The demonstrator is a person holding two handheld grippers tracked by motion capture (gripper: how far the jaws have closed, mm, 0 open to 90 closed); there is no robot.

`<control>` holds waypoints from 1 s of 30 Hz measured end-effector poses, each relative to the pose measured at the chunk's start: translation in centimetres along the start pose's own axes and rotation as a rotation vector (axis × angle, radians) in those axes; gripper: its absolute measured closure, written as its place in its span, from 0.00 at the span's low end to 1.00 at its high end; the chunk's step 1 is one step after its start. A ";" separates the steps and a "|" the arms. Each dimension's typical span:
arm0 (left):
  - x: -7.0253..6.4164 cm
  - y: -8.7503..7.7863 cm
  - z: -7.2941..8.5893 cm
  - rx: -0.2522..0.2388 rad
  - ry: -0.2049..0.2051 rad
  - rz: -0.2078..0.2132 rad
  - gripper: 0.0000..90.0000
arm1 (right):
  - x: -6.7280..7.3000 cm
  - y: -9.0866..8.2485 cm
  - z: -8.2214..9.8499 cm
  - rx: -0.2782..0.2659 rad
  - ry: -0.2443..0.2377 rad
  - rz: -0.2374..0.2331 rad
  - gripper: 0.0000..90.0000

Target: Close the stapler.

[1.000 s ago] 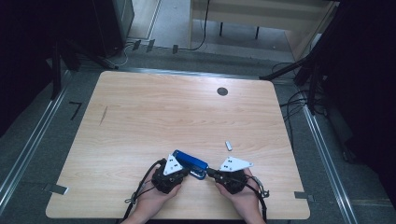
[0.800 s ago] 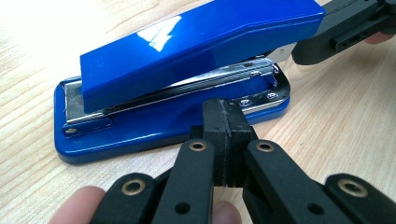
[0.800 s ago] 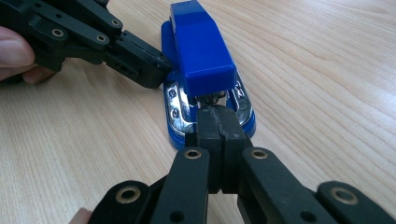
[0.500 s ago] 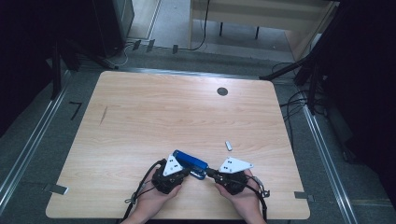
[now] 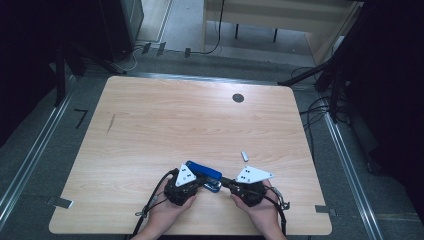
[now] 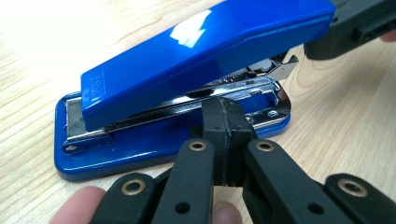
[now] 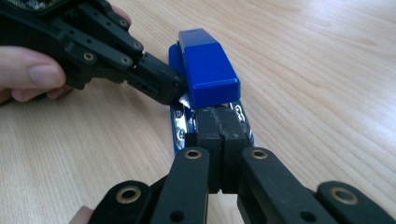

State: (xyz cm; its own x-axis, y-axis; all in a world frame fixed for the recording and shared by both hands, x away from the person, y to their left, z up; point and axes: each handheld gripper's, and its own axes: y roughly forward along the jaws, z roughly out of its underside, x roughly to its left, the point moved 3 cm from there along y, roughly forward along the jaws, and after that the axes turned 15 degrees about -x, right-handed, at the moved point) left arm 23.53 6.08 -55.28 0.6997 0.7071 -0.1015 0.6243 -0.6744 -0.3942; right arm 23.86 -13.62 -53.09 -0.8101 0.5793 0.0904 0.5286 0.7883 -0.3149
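A blue stapler [image 5: 204, 171] lies near the table's front edge between both hand-held grippers. In the left gripper view its lid [image 6: 201, 42] is tilted up over the chrome magazine [image 6: 224, 86] and blue base [image 6: 140, 144]. My left gripper [image 6: 226, 109] is shut, jaws pressed together, tips against the stapler's side at the magazine, nothing between them. My right gripper [image 7: 218, 116] is also shut on nothing, tips resting on the base's front end under the lid [image 7: 205, 65]. The left gripper [image 7: 163, 86] meets the stapler from the left in the right gripper view.
A small pale oblong piece [image 5: 244, 156] lies just right of the stapler, farther back. A dark round grommet [image 5: 238, 98] sits at the back of the wooden table [image 5: 150, 130]. Cables trail from both grippers off the front edge.
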 end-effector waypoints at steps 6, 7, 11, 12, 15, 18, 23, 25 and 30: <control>0.0 0.0 0.0 0.000 -0.001 0.000 1.00 | -0.1 0.0 -0.5 -0.008 -0.001 -0.004 1.00; 0.0 0.0 0.0 0.001 0.000 0.000 1.00 | 0.0 0.0 -0.8 -0.016 -0.004 -0.004 1.00; -0.1 0.0 0.0 -0.003 0.002 -0.004 1.00 | 0.3 0.0 -1.5 -0.028 -0.024 -0.003 1.00; -0.1 0.0 0.0 -0.003 0.002 -0.004 1.00 | 0.3 0.0 -1.5 -0.028 -0.024 -0.003 1.00; -0.1 0.0 0.0 0.000 0.011 -0.006 1.00 | 0.4 0.0 -1.9 -0.033 -0.026 -0.003 1.00; -0.1 0.0 0.0 -0.001 0.013 -0.009 1.00 | 0.4 0.1 -2.2 -0.040 -0.031 -0.008 1.00; -0.2 0.0 0.0 0.000 0.020 -0.011 1.00 | 0.5 0.2 -2.8 -0.053 -0.030 -0.012 1.00; -0.2 0.0 0.0 0.000 0.023 -0.009 1.00 | 0.6 0.3 -3.1 -0.060 -0.037 -0.012 1.00; -0.3 0.0 0.0 0.000 0.038 -0.013 1.00 | 0.7 0.5 -3.7 -0.069 -0.044 -0.013 1.00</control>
State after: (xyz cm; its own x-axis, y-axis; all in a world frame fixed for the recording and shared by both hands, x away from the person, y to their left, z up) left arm 23.35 5.87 -55.27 0.7043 0.7072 -0.0618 0.6335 -0.6653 -0.3951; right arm 24.49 -12.08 -49.71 -0.8269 0.5600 0.0516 0.5326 0.8093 -0.2478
